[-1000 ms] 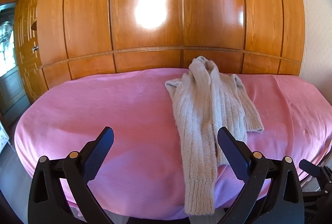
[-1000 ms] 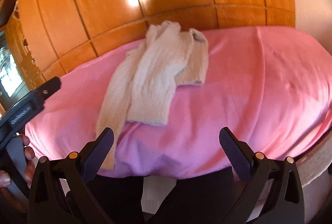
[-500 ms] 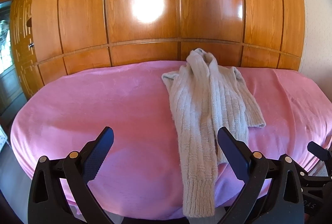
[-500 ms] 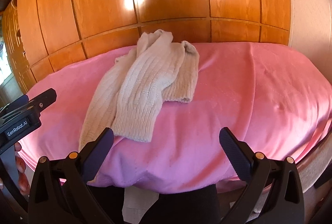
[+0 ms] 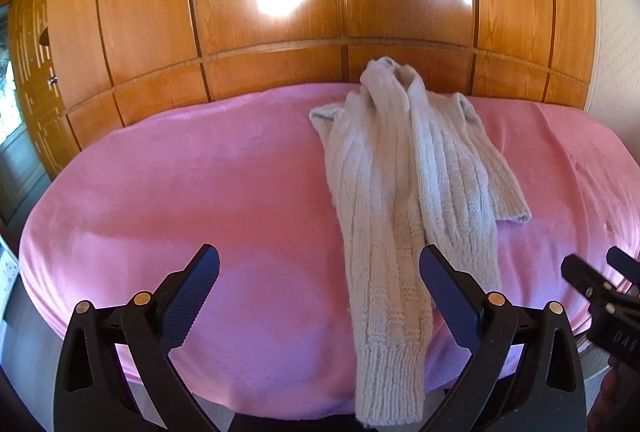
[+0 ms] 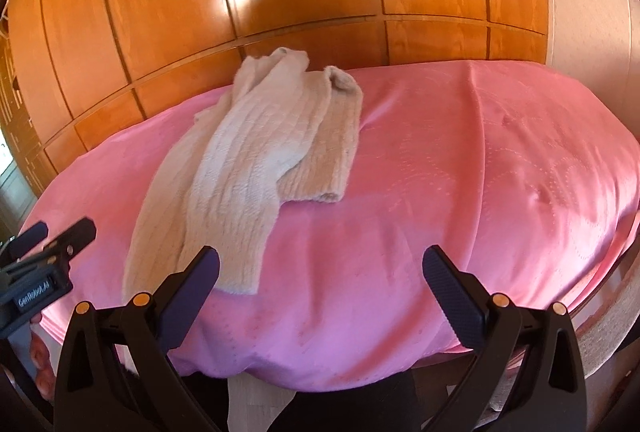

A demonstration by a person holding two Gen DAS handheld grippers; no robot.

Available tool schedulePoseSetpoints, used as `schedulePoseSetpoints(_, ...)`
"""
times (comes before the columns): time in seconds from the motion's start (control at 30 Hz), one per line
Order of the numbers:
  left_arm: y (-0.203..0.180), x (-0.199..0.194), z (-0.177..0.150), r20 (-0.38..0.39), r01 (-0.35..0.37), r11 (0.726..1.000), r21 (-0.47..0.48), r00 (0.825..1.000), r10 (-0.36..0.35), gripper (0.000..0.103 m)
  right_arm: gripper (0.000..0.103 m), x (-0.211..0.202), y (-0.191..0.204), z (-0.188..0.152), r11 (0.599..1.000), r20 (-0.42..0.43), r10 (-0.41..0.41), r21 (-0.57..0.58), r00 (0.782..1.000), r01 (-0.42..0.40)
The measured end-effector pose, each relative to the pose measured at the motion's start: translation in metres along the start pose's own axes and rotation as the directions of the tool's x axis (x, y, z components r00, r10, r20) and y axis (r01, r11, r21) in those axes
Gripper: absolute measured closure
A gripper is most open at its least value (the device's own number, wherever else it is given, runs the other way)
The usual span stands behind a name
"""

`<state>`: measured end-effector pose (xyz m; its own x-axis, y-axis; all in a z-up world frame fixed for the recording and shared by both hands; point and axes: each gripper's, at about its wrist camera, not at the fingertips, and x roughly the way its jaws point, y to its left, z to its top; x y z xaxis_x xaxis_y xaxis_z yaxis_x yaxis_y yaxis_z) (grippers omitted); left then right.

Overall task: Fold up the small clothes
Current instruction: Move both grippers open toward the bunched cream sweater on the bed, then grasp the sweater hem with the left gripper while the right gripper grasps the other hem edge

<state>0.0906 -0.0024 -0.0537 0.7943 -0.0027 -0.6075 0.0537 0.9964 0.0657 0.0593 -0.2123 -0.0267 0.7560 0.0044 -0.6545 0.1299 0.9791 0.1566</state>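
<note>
- Sweater [image 5: 412,200]: a pale ribbed knit, lying bunched lengthwise on the pink blanket [image 5: 200,200], one sleeve cuff hanging over the near edge, collar end far back by the wood panels [image 5: 280,12].
- Left claw [image 5: 320,286] is released, fingers spread wide and holding nothing; it hovers short of the near edge, with the hanging sleeve just inside its right finger.
- Right claw [image 6: 322,286] is likewise released and empty, its left finger close to the nearer sleeve end.
- Judged step: reach in and spread the knit flat before any fold.
- Doing it well likely means each claw pinching one layer only, at a cuff or hem, then drawing outward low over the blanket.
- Loose knit stretches; pull gently and evenly.
- Risk: the blanket itself getting pinched along with the knit.
</note>
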Motion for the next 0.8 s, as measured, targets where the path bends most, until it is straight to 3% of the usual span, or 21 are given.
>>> schedulePoseSetpoints(0.33, -0.005, 0.028, -0.002, -0.084, 0.017, 0.999, 0.042, 0.996, -0.013, 0.004, 0.002, 0.021, -0.012, 0.014, 0.998, -0.031, 0.017, 0.059, 0.999, -0.015)
schedulePoseSetpoints(0.47, -0.006, 0.039, -0.006, -0.137, 0.096, 0.991, 0.095, 0.987, -0.083, 0.007, 0.002, 0.03, -0.011, 0.018, 0.996, -0.059, 0.057, 0.07, 0.997, -0.052)
schedulePoseSetpoints(0.6, -0.015, 0.04, -0.016, -0.168, 0.198, 0.965, 0.173, 0.971, -0.169, 0.008, 0.002, 0.04, -0.004, 0.023, 0.986, -0.088, 0.158, 0.068, 0.984, -0.152)
schedulePoseSetpoints(0.7, -0.022, 0.051, -0.026, -0.218, 0.225, 0.95, 0.215, 0.96, -0.178, 0.03, 0.003, 0.056, 0.006, 0.026, 0.969, -0.132, 0.241, 0.08, 0.962, -0.232)
schedulePoseSetpoints(0.8, -0.021, 0.07, -0.035, -0.29, 0.277, 0.944, 0.179, 0.932, -0.219, 0.038, 0.014, 0.081, 0.02, 0.025, 0.959, -0.195, 0.285, 0.066, 0.938, -0.277)
